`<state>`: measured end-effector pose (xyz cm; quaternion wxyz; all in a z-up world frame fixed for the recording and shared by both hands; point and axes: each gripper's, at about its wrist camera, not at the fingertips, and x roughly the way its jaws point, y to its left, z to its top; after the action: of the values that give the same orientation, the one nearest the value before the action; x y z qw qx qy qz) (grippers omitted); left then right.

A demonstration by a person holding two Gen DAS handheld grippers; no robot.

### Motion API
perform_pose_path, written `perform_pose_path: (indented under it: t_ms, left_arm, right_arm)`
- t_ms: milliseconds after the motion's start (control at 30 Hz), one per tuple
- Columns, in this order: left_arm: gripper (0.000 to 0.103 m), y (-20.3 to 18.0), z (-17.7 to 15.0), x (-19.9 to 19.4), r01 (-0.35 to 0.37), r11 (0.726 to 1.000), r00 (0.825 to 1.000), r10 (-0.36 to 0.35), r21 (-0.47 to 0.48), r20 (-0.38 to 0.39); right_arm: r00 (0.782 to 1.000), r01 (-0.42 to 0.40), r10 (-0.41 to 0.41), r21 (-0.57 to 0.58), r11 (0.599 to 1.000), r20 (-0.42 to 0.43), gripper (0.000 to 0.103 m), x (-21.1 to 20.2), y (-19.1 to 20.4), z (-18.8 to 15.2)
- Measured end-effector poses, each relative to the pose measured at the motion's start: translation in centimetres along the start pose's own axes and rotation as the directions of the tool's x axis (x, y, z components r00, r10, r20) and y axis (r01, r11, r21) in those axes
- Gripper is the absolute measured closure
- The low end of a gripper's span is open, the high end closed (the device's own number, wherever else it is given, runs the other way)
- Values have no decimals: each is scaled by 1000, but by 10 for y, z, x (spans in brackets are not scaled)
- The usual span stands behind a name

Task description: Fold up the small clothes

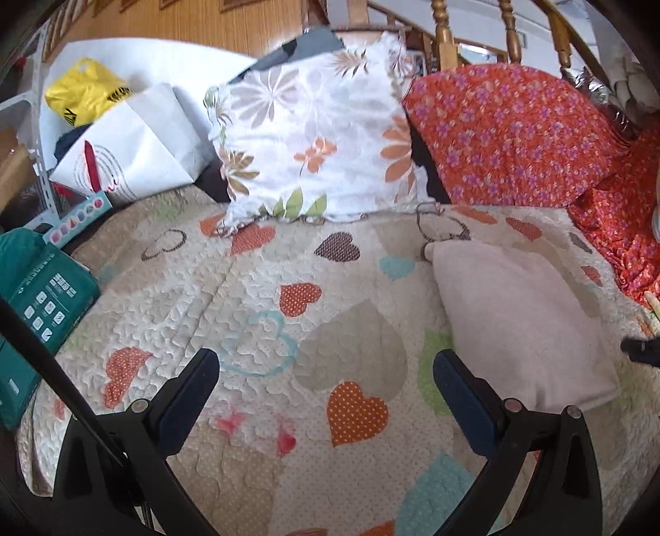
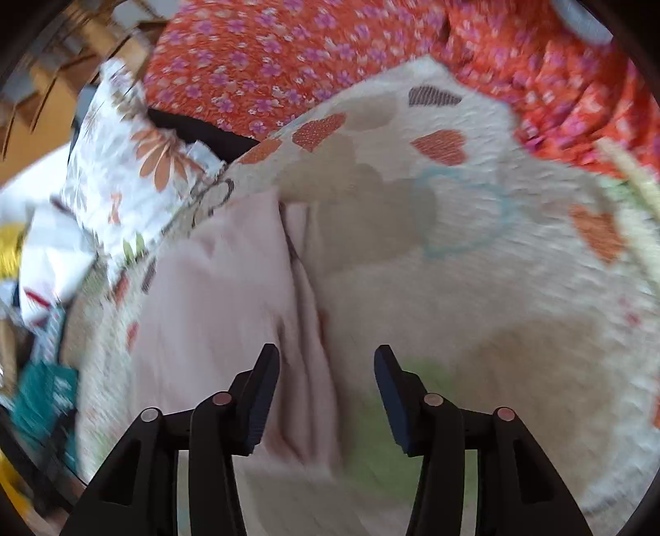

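A pale pink garment lies folded flat on the heart-patterned quilt, to the right in the left wrist view. My left gripper is open and empty above the quilt, left of the garment. In the blurred right wrist view the same pink garment spreads over the quilt with a creased edge running down the middle. My right gripper is open, its jaws either side of that edge, just above it. Its black tip also shows at the right edge of the left wrist view.
A floral pillow and an orange flowered blanket lie at the back of the bed against wooden rails. A white paper bag, a yellow bag and a teal package crowd the left side.
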<state>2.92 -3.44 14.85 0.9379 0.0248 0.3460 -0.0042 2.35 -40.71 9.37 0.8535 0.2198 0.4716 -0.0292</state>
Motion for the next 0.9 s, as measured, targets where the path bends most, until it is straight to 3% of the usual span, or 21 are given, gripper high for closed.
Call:
perform_pose_path:
  t_ms: [133,400,600,900]
  left_arm:
    - [0,-2,-5,-19,20,999,1000,-20,-51,7]
    - [0,-10,-31,-42,-13,997,1000,11,-71,-25]
    - [0,-18,-51,-20,-10,1000,991,8,-15,-134]
    - [0,-26,-78,21,7,1000,955,-1,17,-298]
  right_arm:
    - [997,55,-49,-102,993,59,42,-16,8,-36]
    - [989,113,-100,-124,986,108,41,-10,17,-67]
    - [967,198,-166,-160,967,192,38,-23,30,-74]
    - [962,246,-206,-243,938,179,36,-12,52,-93]
